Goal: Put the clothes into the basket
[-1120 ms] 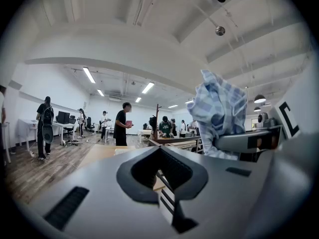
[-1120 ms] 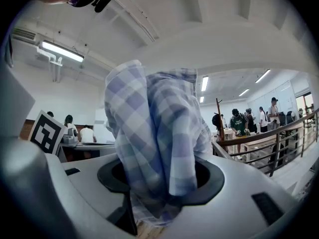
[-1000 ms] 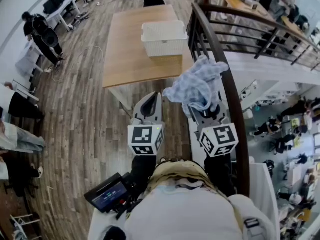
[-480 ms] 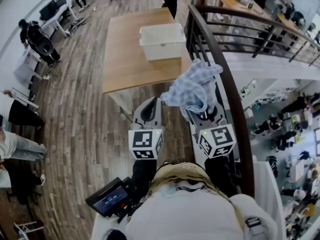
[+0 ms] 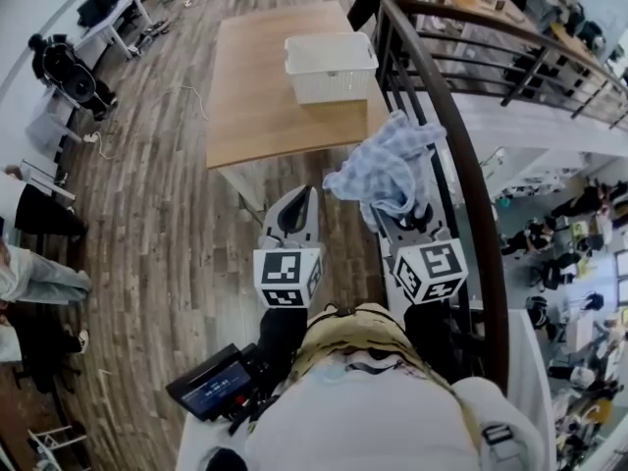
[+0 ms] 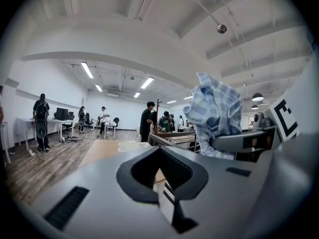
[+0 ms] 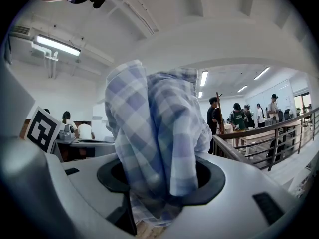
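Barely shifted since prev. frame, cloth (image 5: 385,170) is kept clamped high in R gripper (image 7: 159,193), clear of railing (image 5: 461,184), for carry to basket (image 5: 331,65); L gripper (image 5: 305,192) jaws held together, empty.

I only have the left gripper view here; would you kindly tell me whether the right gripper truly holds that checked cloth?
Observer: Yes, the right gripper view shows the right gripper closed on the checked cloth, which is bunched between its jaws.
Operator: Thank you. Is anything in the basket?
Observer: The head view shows the white basket looking empty on the wooden table.
Operator: Is the cloth above it?
Observer: No, it hangs short of the basket, beside the curved railing.
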Tool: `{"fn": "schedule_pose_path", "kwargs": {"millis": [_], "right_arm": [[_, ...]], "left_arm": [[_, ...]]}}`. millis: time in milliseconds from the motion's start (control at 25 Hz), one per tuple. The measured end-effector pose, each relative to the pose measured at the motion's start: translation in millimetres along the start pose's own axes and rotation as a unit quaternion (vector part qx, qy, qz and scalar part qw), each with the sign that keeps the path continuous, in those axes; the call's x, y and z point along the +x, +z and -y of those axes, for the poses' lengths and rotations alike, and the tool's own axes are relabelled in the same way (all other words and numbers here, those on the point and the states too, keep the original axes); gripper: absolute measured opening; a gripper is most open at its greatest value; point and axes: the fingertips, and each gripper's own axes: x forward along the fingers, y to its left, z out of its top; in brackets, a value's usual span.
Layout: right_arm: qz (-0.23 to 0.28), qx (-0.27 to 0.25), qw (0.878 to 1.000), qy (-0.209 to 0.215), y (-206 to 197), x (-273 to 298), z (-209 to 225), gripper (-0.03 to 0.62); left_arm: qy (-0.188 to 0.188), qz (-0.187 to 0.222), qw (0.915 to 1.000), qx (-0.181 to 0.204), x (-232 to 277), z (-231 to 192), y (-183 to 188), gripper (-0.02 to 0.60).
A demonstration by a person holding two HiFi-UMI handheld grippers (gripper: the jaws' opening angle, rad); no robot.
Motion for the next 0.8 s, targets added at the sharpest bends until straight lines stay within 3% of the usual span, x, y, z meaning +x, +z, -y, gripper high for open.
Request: {"fn": "schedule_pose_path", "kwargs": {"millis": [480,800], "right_arm": [[-0.033,-0.005,0.999,0.008,-23.3,45.3,-11.0,0.258],[-0.045,0.011,0.999,0.002,-43.2,116.3,40.1,0.258]], "left_arm": [[0.042,-0.03,0.9979,-0.04,-0.3,-59.7,-32.5,0.0],[0.095,-0.042,0.9939,-0.037,46.1,-114.9,-50.2,0.0]]}}
